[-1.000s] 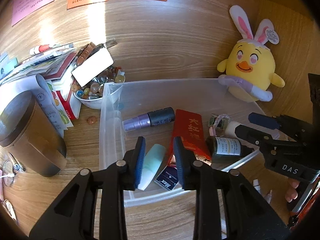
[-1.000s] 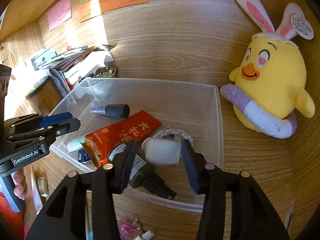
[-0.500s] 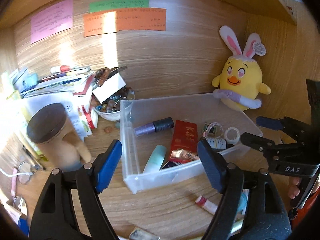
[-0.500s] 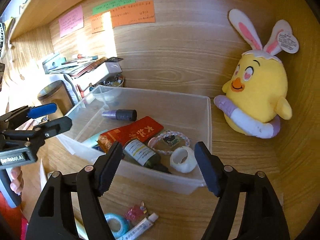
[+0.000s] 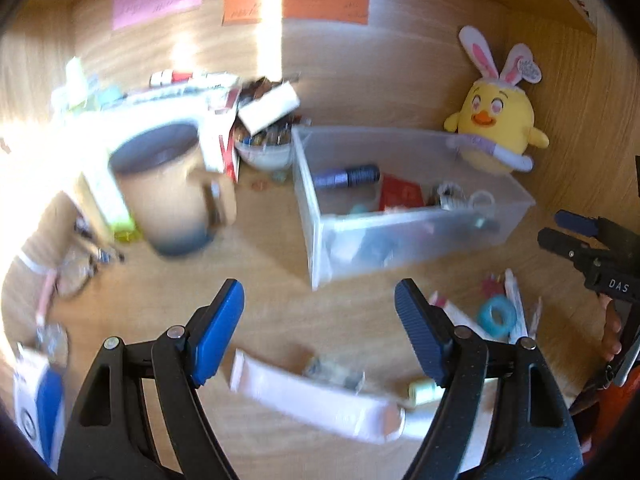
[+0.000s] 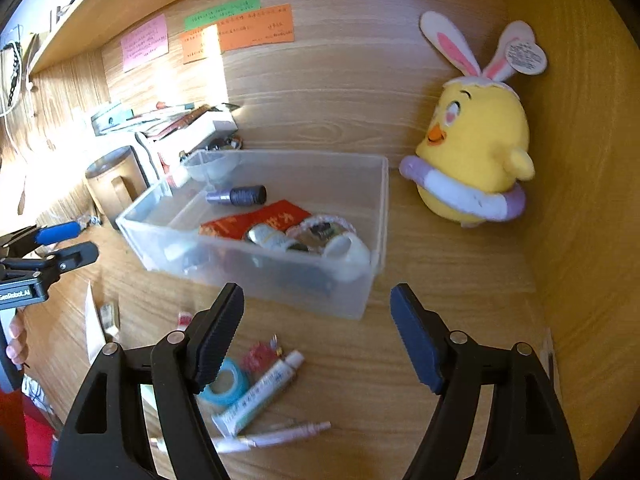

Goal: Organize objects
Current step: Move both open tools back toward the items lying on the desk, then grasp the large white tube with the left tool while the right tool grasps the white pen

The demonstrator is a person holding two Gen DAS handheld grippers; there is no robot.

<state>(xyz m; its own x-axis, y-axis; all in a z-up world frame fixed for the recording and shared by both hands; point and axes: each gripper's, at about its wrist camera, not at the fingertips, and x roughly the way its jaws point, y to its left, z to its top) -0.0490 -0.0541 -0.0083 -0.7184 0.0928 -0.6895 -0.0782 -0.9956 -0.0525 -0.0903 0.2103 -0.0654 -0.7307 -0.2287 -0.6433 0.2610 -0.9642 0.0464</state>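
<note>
Both grippers hang back from the clear plastic bin (image 6: 280,280), nothing held. The left gripper (image 5: 319,328) has just been opening and stands wide and empty over the wooden desk (image 6: 440,272); the right gripper (image 6: 317,330) has likewise just been opening, wide, with bare desk between its jaws. Already lying in the bin: a purple bottle with a dark cap (image 6: 237,195), a red packet (image 6: 256,220), a small dark bottle (image 6: 276,240), a white tape ring (image 6: 348,250). Loose items wait on the desk in front of the bin: a blue tape roll (image 6: 226,385), a small ointment tube (image 6: 260,392), a white pen-like stick (image 6: 276,436), a pink trinket (image 6: 258,356) (too blurred to name), and a long pale pink tube (image 5: 312,400) below the left jaws. Judgement: all look light. The ointment tube is soft and will dent, so take it across the body near the stiffer cap end. The tape roll is stiff: pinch across its outer rim or one wall. The stick is thin and may roll; grip mid-length, square to its axis.
</note>
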